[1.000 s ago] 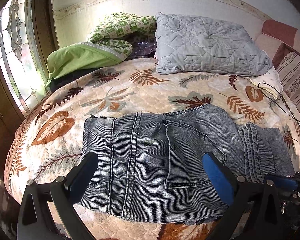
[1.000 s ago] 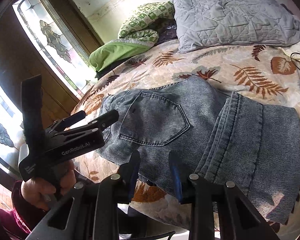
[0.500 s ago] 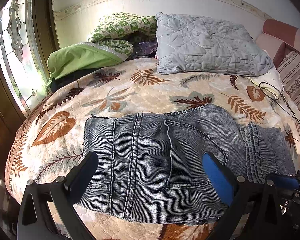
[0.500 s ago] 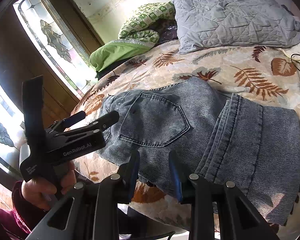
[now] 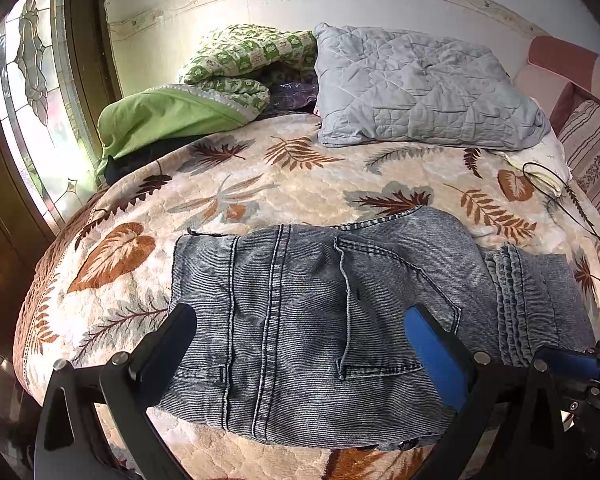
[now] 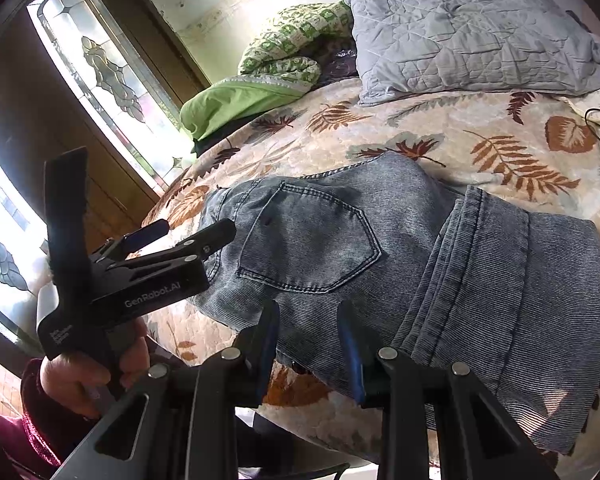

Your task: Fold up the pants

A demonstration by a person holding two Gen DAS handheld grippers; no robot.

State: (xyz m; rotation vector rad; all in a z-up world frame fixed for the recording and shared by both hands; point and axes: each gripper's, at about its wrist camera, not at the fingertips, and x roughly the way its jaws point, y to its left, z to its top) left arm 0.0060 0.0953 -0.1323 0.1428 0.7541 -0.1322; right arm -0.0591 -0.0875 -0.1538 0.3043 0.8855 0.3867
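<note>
On the near edge of the bed, right under both my grippers, the pants (image 5: 320, 320) are lying folded into a chunky packet, back pocket facing up, with the doubled-over leg layers stacked toward 3 o'clock. Honestly nothing has changed over the last second: compared with the earlier frames the denim sits in the same spot with the same creases, and neither hand has budged. To me that reads as a pause after a fold, so the job looks mostly done, maybe one more fold or a bit of smoothing left.

My left gripper (image 5: 300, 332) is spread wide above the waistband end, nothing between the fingers. My right gripper (image 6: 308, 336) has its blue pads fairly close together with a clear gap, just off the 6 o'clock edge of the denim, pinching nothing.

Count time: one pair of pants, two grippers, one grey quilted pillow (image 5: 420, 92) at 12 o'clock, one green checked blanket (image 5: 228, 80) bunched at 11 o'clock, one leaf-print bedspread (image 5: 260, 184), one stained-glass window (image 6: 100, 68) off at 9 o'clock, one thin black cable (image 5: 556, 196) at 2 o'clock.
</note>
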